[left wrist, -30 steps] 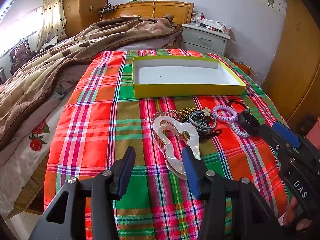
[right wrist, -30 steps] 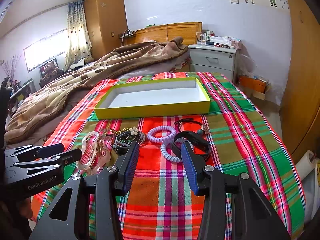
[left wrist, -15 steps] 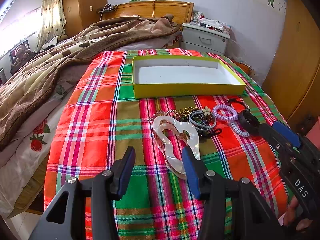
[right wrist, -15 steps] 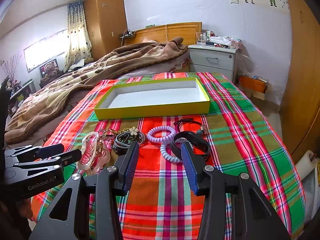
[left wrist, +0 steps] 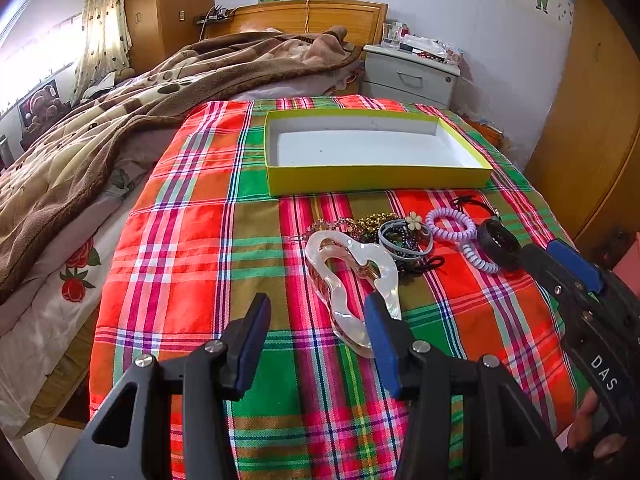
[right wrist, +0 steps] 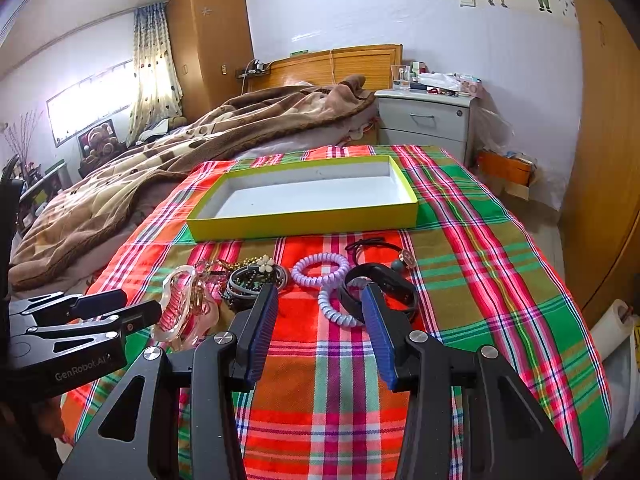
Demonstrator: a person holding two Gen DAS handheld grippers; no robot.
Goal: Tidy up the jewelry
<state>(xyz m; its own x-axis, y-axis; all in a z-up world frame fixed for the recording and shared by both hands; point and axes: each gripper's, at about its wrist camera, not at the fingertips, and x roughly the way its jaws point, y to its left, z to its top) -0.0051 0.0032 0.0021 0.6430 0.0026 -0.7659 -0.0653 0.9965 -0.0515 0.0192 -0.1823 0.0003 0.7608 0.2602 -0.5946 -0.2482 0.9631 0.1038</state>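
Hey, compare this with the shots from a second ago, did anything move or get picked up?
Nothing visibly changed. Both claws, left and right, stay open and empty over the plaid cloth; the jewelry pile lies untouched and the yellow tray still holds nothing.

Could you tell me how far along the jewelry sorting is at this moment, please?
Nothing looks done yet: the yellow box shows only its bare white floor. Nothing is in hand either; the left gripper and right gripper are both open and empty. Everything is left: the pearly hair claw, bracelet pile, purple coil ties, black band and black hair tie lie on the plaid cloth.
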